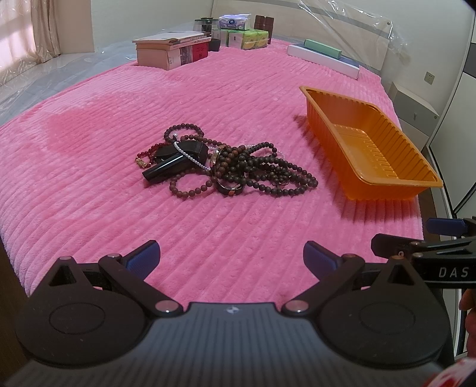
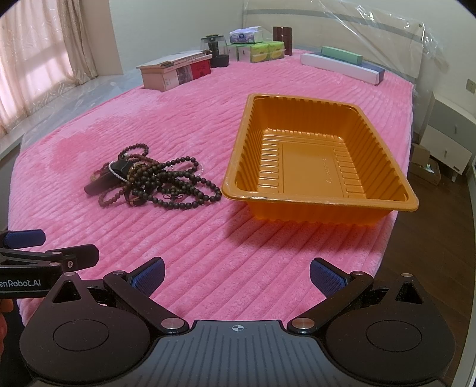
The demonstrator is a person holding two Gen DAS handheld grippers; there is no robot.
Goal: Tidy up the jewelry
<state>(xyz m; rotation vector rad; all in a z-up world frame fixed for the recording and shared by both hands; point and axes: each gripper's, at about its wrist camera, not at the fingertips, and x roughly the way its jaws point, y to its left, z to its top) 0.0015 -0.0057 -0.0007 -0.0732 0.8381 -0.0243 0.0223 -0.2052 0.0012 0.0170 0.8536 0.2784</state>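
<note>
A tangled pile of jewelry (image 1: 226,166) lies on the pink blanket: dark bead strands, a small pearl string, a red bead bracelet, bangles and a black tube-shaped piece. It also shows in the right wrist view (image 2: 154,181). An empty orange plastic tray (image 1: 386,172) stands to the right of the pile, and its rim shows in the right wrist view (image 2: 321,199). My left gripper (image 1: 231,257) is open and empty, well short of the pile. My right gripper (image 2: 237,275) is open and empty, in front of the tray.
The pink blanket (image 1: 119,134) covers a bed. At the far end stand a stack of books (image 1: 172,49), tissue packs (image 1: 247,34), dark jars (image 1: 263,25) and long flat boxes (image 1: 324,59). The bed edge drops off right of the tray.
</note>
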